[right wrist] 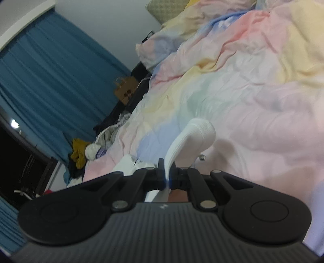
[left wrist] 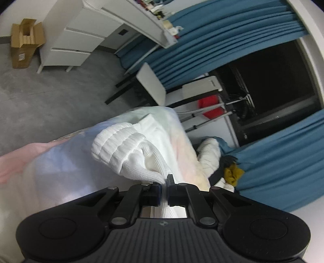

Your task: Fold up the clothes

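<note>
A white ribbed knit garment (left wrist: 125,149) (it may be a sock or a cuffed sleeve; the pictures do not settle which) is lifted clear of the pastel duvet (right wrist: 253,85) on the bed and pinched at both ends. In the left wrist view the left gripper (left wrist: 164,185) has its jaws clamped tight on a fold of the knit, with the bunched, ribbed bulk of the piece standing out ahead of the fingertips and sagging toward the bedding. In the right wrist view the right gripper (right wrist: 167,174) is likewise closed on a thin edge of the same white fabric, whose rounded end curls up and away over the pink and blue part of the cover. The step in hand looks like the lift and spread before a fold, and doing it well probably means drawing the two grips apart until the knit hangs flat and straight, without twisting either wrist, then lowering it onto a smooth stretch of the duvet instead of the rumpled ridges near the pillow (right wrist: 168,9). Since the grips are so near the edges, a sharp tug could pull the cloth free. Farther out lie a heap of other clothes (right wrist: 89,151) at the bed's edge, blue curtains (left wrist: 232,34), a white drawer unit (left wrist: 77,38) and a cardboard box (left wrist: 25,42) on the floor.
</note>
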Action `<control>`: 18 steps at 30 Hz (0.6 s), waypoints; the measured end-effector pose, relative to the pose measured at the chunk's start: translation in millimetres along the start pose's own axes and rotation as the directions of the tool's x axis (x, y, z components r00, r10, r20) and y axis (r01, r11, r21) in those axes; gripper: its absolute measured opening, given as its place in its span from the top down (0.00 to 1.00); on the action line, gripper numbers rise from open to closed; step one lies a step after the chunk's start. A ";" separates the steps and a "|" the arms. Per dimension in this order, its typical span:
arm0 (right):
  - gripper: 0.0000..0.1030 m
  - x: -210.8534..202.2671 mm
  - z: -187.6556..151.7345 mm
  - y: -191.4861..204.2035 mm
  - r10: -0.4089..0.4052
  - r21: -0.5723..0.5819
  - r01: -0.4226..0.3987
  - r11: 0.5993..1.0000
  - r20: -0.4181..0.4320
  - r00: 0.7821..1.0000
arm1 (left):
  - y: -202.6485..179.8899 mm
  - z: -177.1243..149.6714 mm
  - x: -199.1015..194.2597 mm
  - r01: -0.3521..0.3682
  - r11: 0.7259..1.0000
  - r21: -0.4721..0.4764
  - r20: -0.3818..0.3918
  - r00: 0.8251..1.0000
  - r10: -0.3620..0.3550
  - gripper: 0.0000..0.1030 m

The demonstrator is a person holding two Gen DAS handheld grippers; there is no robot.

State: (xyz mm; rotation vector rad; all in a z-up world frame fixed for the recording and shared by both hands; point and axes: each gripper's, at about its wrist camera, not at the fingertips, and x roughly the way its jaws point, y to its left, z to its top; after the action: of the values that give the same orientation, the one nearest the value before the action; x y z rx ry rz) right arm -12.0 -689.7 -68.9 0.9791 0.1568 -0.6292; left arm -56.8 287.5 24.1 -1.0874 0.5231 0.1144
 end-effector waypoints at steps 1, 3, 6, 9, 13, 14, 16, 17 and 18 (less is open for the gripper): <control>0.95 -2.5 0.5 -1.3 -0.003 0.001 0.003 1.000 0.004 1.000 | 0.2 0.0 -4.5 0.006 1.000 0.001 -0.004 1.000 -0.006 0.95; 0.95 -7.4 1.5 -3.9 -0.009 0.004 0.009 1.000 0.013 1.000 | 3.4 0.7 -9.6 0.007 1.000 -0.008 -0.013 1.000 -0.008 0.95; 0.95 -6.4 3.2 -1.5 -0.005 0.003 0.005 1.000 0.006 1.000 | 6.9 4.7 -4.9 0.004 1.000 -0.028 -0.022 1.000 -0.005 0.95; 0.95 -9.3 3.4 12.4 0.007 -0.052 -0.005 0.999 0.027 1.000 | 4.9 10.4 5.0 -0.007 1.000 -0.015 -0.016 1.000 0.007 0.95; 0.95 -6.5 3.9 27.4 0.018 -0.082 -0.015 0.997 0.039 0.999 | -2.0 21.1 25.5 -0.002 1.000 -0.027 -0.017 1.000 0.002 0.95; 0.95 -3.1 4.9 32.3 0.020 -0.089 -0.016 0.996 0.040 0.999 | -4.9 24.5 30.8 -0.005 1.000 -0.027 -0.019 1.000 0.005 0.95; 0.95 6.6 7.1 45.1 0.026 -0.109 -0.021 0.994 0.042 0.999 | -13.3 32.6 44.1 -0.008 1.000 -0.026 -0.019 1.000 0.008 0.95; 0.95 13.1 8.4 53.4 0.031 -0.123 -0.025 0.992 0.043 0.999 | -18.9 36.8 52.3 -0.009 1.000 -0.022 -0.017 1.000 0.008 0.95; 0.95 19.6 9.6 61.6 0.036 -0.137 -0.030 0.990 0.045 0.998 | -25.4 41.4 61.6 -0.010 1.000 -0.017 -0.014 1.000 0.009 0.95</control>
State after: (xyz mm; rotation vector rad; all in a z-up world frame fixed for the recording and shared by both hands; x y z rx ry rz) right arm 37.1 -681.4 -26.7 0.8325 0.1400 -0.6026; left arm 20.1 301.3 31.3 -1.1035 0.5402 0.1201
